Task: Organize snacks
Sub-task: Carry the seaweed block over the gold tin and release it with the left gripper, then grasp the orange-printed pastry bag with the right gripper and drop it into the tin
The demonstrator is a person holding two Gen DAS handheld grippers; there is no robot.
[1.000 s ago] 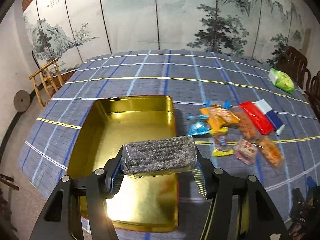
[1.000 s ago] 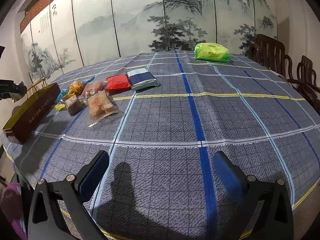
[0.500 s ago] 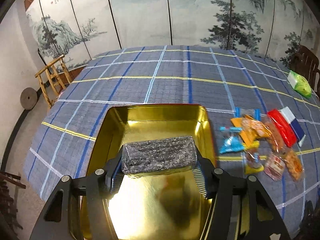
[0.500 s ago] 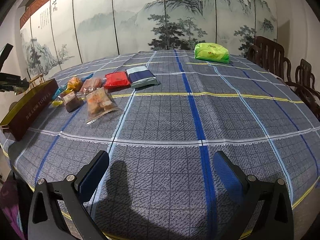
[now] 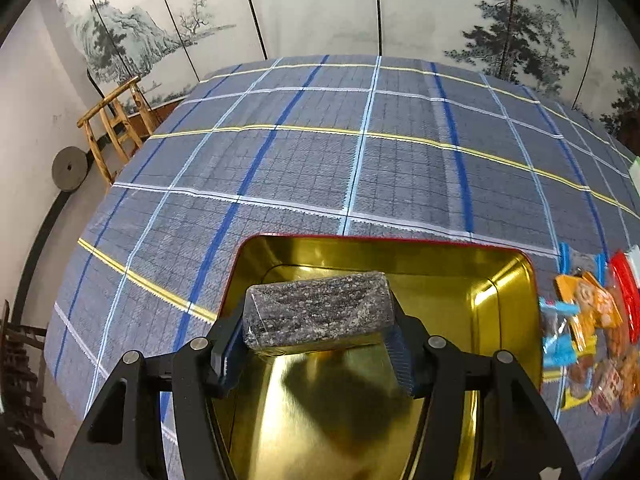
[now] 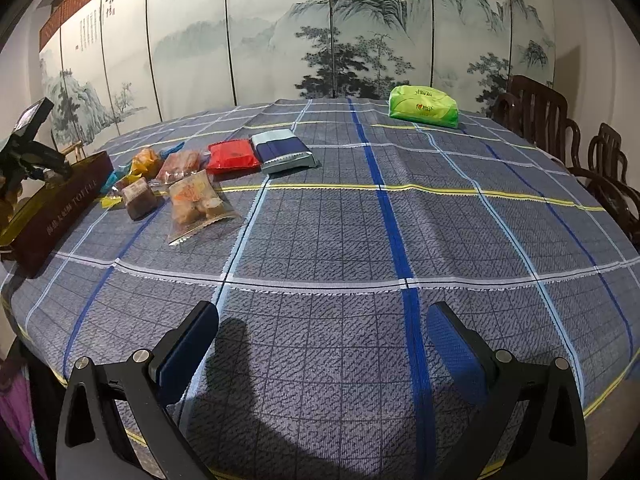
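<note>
My left gripper (image 5: 316, 332) is shut on a dark speckled snack bar (image 5: 318, 315) in clear wrap, held across its ends above the open gold tin (image 5: 516, 320). The tin's inside is bare. In the right wrist view the tin (image 6: 60, 204) shows its dark red side at far left, with the left gripper (image 6: 28, 152) over it. A cluster of snack packets (image 6: 192, 196) lies beside the tin, with a red packet (image 6: 232, 156) and a blue-silver packet (image 6: 282, 152) behind. My right gripper (image 6: 320, 344) hovers open over bare cloth near the table's front edge.
A green tissue pack (image 6: 424, 106) sits at the far right of the plaid tablecloth (image 6: 360, 240). Dark wooden chairs (image 6: 560, 136) line the right side. A wooden rack (image 5: 116, 124) and a painted folding screen (image 5: 320, 8) stand beyond the table.
The left gripper carried the bar leftward and lower over the tin, so the tin and snack packets slid right in its view. The right gripper stayed put.
</note>
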